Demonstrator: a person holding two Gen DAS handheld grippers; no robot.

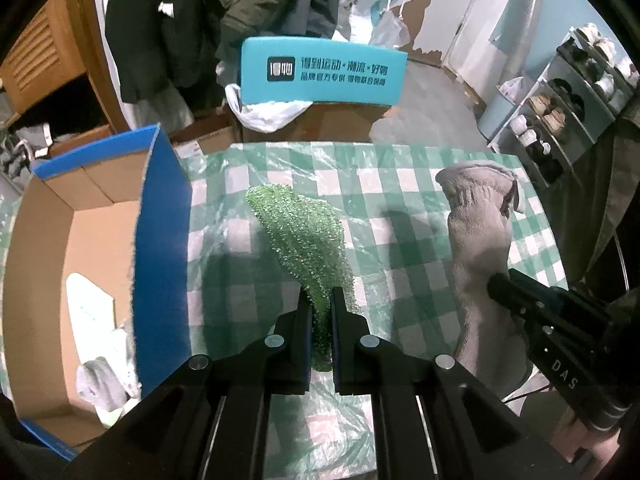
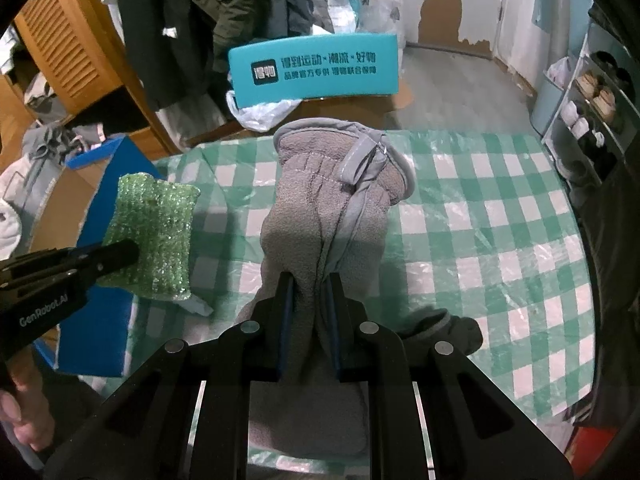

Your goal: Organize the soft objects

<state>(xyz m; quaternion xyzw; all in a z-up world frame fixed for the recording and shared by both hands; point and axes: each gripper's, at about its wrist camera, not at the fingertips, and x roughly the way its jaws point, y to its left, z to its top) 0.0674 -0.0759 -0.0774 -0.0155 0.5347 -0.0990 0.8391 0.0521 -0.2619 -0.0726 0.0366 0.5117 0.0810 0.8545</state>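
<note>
Checked tablecloth bare to the right and far side, upright blue box flap walling the left edge, teal box beyond the far edge

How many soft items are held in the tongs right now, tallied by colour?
Green: 1, the sponge, pinched in the left tongs.
Grey: 1, the glove, pinched in the right tongs.
Total: 2, both lifted over the checked tablecloth.

Both wrist cameras look steeply down, close over the shared checkered tablecloth.
</note>
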